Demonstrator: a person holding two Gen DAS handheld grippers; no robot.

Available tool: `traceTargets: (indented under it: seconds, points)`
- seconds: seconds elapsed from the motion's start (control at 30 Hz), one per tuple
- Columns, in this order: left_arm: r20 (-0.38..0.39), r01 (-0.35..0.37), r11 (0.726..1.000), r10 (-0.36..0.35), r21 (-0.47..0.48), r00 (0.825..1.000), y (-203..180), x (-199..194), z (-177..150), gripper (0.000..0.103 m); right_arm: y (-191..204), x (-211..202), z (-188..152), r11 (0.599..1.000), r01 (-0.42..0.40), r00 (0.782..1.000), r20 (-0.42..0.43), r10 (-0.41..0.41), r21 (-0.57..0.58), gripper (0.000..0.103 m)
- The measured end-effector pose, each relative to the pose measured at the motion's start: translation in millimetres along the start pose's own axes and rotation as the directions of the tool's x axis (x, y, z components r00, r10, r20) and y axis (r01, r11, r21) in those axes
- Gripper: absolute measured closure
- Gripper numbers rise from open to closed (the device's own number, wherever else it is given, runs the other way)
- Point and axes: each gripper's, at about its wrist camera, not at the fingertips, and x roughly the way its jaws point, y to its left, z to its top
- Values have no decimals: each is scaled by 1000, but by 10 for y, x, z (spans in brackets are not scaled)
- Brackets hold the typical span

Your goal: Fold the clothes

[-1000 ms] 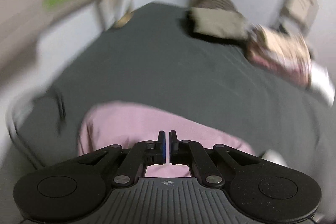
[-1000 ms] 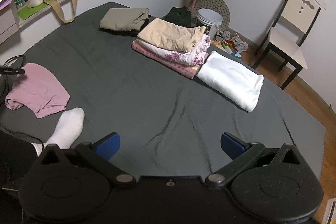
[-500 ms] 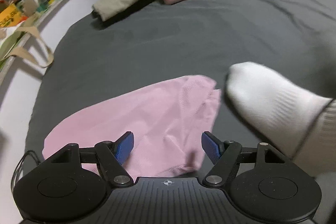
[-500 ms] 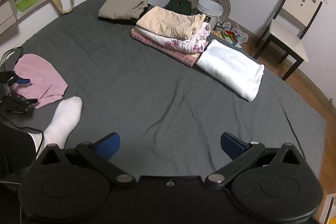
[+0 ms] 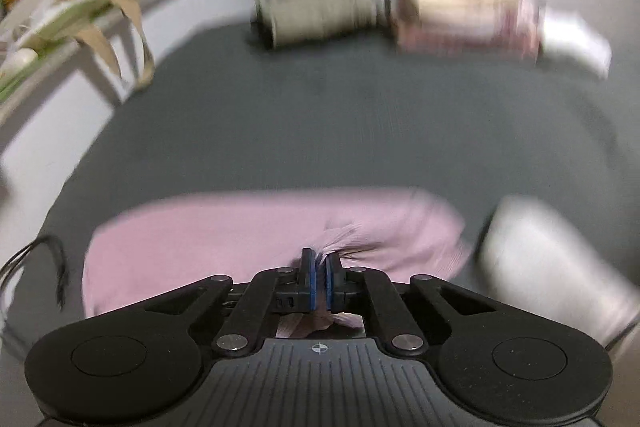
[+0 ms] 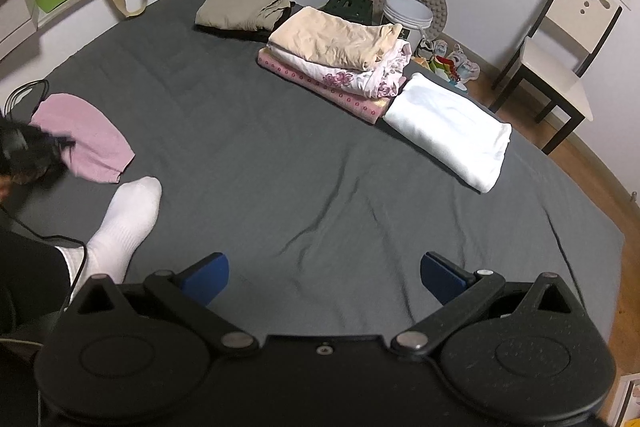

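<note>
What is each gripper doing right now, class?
Left gripper: closed on the pink garment.
Right gripper: open, holding nothing.

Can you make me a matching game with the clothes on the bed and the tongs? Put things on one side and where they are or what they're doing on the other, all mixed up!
Things:
1. pink garment
2. left tongs
3. right tongs
4. white folded cloth

Places or states:
A. open, holding nothing
B. lying beside the stack of folded clothes
C. near the foot in a white sock
D. shut, pinching fabric

Pairs: 1-C, 2-D, 3-A, 4-B
</note>
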Motion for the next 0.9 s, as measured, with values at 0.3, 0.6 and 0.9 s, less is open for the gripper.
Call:
traceTargets:
  seconds: [0.3, 0.6, 0.9]
  points:
    - [384, 339, 941, -315, 7, 868, -595, -1105, 1520, 103, 17, -131, 157, 1000, -8, 998, 62, 7, 18, 0]
    - [246, 244, 940, -302, 240, 921, -1220, -1324, 1856, 99, -138, -231, 162, 998, -40, 994, 106, 36, 41, 0]
    - [-45, 111, 968, -104, 223, 994, -883, -260, 973, 26, -262, -90, -81, 996, -31, 999, 26, 29, 83, 0]
